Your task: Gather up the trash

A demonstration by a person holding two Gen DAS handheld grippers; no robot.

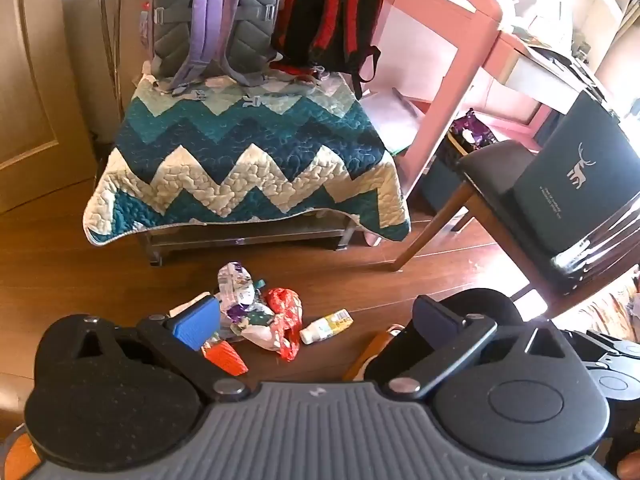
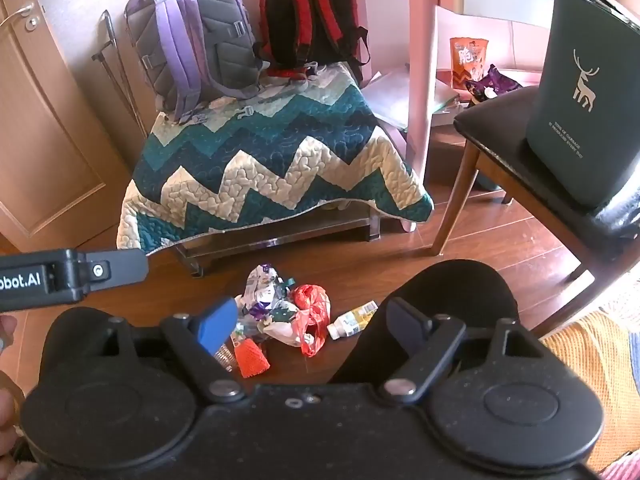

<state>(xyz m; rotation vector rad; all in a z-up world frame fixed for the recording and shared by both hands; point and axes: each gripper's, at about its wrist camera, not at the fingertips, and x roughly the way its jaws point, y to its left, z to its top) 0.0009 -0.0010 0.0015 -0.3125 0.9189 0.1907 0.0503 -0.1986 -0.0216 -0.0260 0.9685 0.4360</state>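
Note:
A heap of trash lies on the wooden floor: crumpled wrappers (image 1: 240, 296) (image 2: 262, 294), a red plastic bag (image 1: 286, 320) (image 2: 314, 316), a small white and yellow bottle (image 1: 326, 326) (image 2: 352, 320) and an orange net piece (image 1: 226, 356) (image 2: 250, 356). A dark green trash bin (image 1: 576, 172) (image 2: 580, 100) with a deer logo stands on a black chair seat at the right. My left gripper (image 1: 316, 320) is open and empty, above and in front of the heap. My right gripper (image 2: 310, 322) is open and empty, also over the heap.
A low bench under a teal zigzag quilt (image 1: 248, 164) (image 2: 272, 160) stands behind the trash, with a purple backpack (image 2: 192, 40) and a red-black backpack (image 2: 308, 16) on it. A pink desk (image 1: 448, 40) and the wooden chair leg (image 2: 454, 200) are at the right. A door (image 2: 36, 120) is left.

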